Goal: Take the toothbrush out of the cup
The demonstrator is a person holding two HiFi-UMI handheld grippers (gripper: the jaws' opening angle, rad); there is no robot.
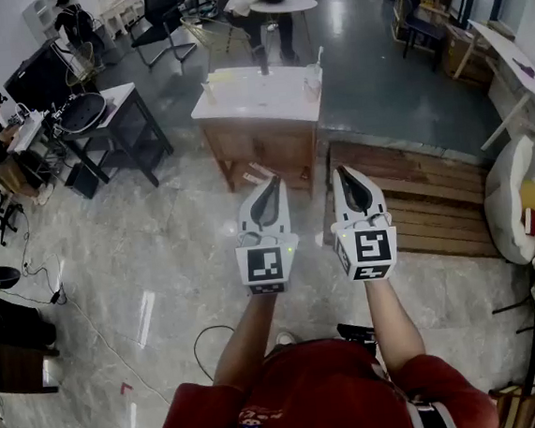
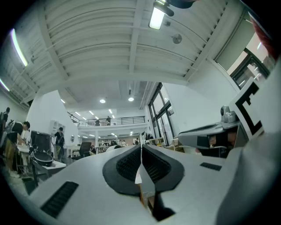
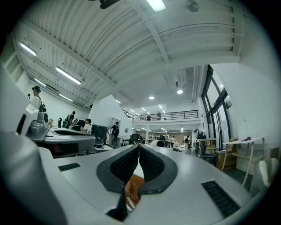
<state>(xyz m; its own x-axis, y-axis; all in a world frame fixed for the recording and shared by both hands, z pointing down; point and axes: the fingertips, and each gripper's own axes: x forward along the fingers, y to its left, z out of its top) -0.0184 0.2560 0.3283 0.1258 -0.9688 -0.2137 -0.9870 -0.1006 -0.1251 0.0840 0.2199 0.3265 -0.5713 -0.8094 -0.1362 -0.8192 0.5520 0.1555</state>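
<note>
In the head view a clear cup [image 1: 312, 83] stands at the right edge of a white-topped wooden table [image 1: 257, 101] well ahead of me. A thin toothbrush [image 1: 317, 59] sticks up out of it. My left gripper [image 1: 272, 182] and right gripper [image 1: 342, 170] are held side by side over the floor, short of the table, both shut and empty. The left gripper view shows the left gripper [image 2: 141, 147] with its pads pressed together. The right gripper view shows the same for the right gripper [image 3: 138, 146]. Neither gripper view shows the cup.
A small bottle [image 1: 209, 91] stands at the table's left edge. A wooden platform [image 1: 416, 194] lies on the floor at right, with a beanbag [image 1: 520, 198] beyond it. A dark desk [image 1: 112, 110] with people nearby stands at left. Cables [image 1: 204, 341] trail on the marble floor.
</note>
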